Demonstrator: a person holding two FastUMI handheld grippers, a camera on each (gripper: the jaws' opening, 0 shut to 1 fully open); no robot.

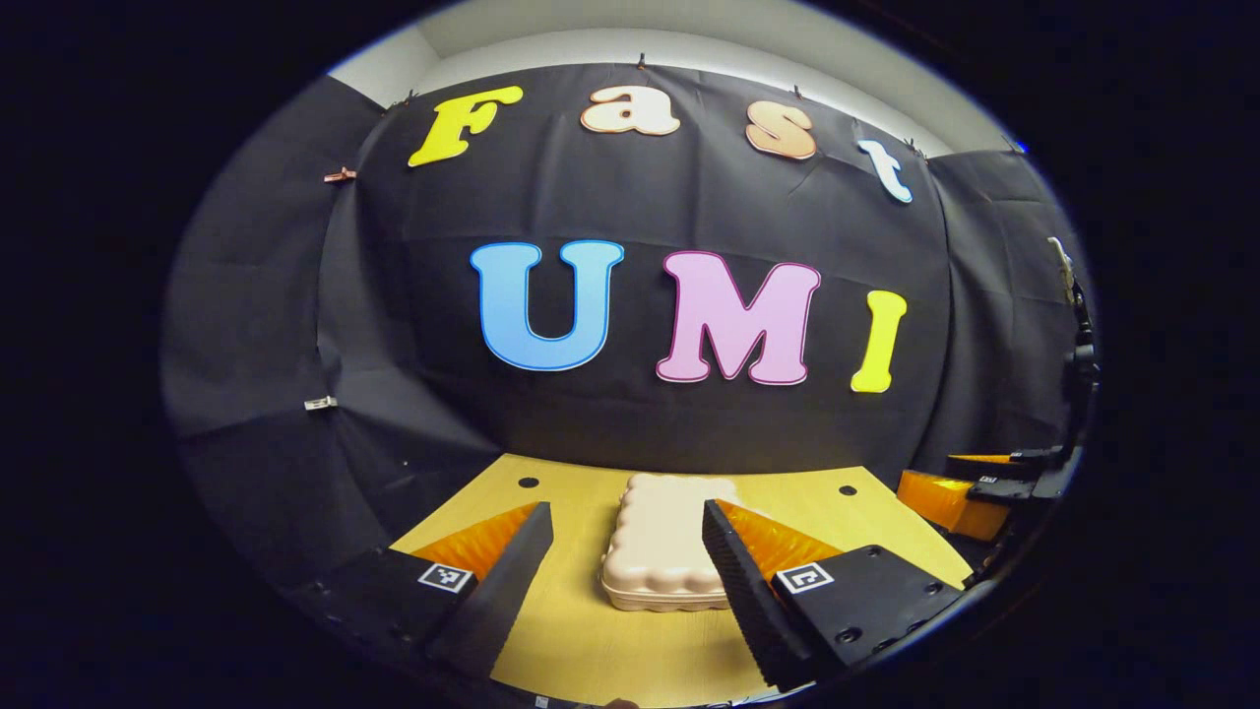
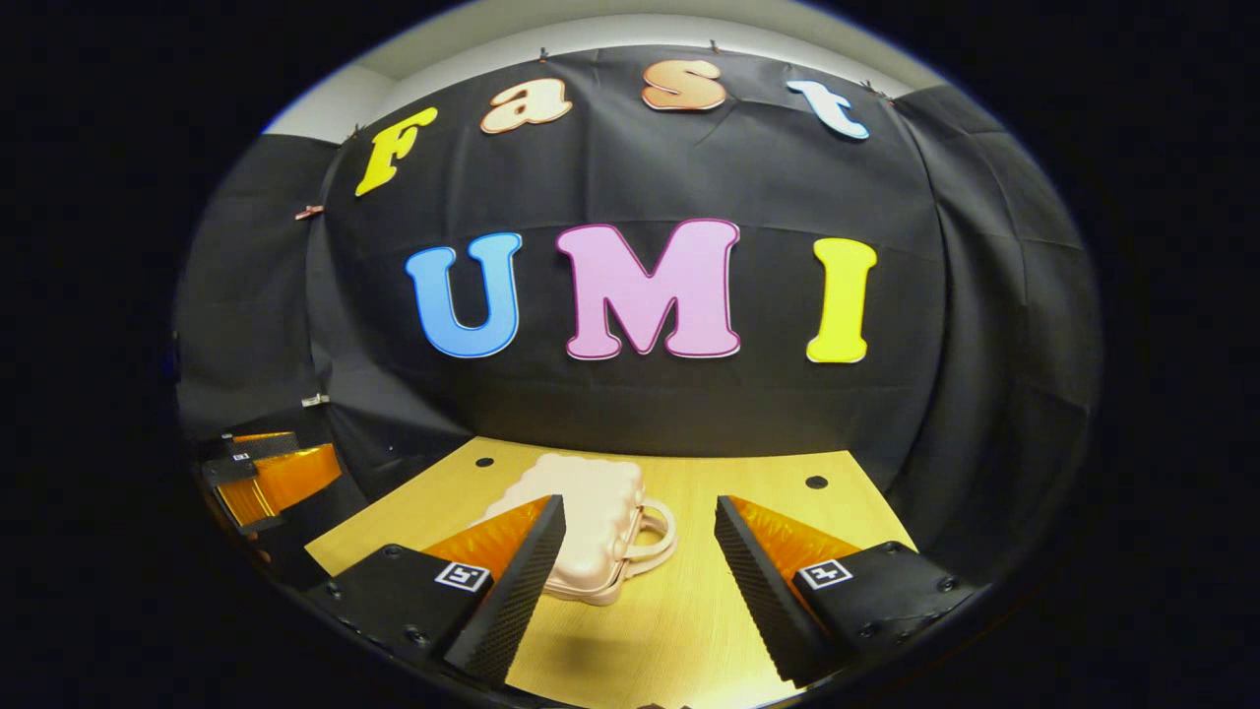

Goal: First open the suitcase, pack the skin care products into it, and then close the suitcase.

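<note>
Left gripper point(image 1: 628, 561), jaws spread and empty, faces the closed pale-pink scalloped plastic suitcase point(image 1: 658, 547) lying lengthwise straight ahead on the yellow wooden table point(image 1: 581, 630), its handle point(image 2: 654, 537) turned toward the likewise open right gripper point(image 2: 640, 576).

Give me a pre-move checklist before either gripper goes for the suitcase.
1. Suitcase lying flat on the table: ok.
2. Lid shut, not yet opened: ok as a starting state.
3. Handle free and facing the right gripper: ok.
4. Right gripper open, nothing held: ok.
5. Left gripper open, suitcase ahead between its fingers, untouched: ok.
6. Skin care products located: cannot tell.
</note>
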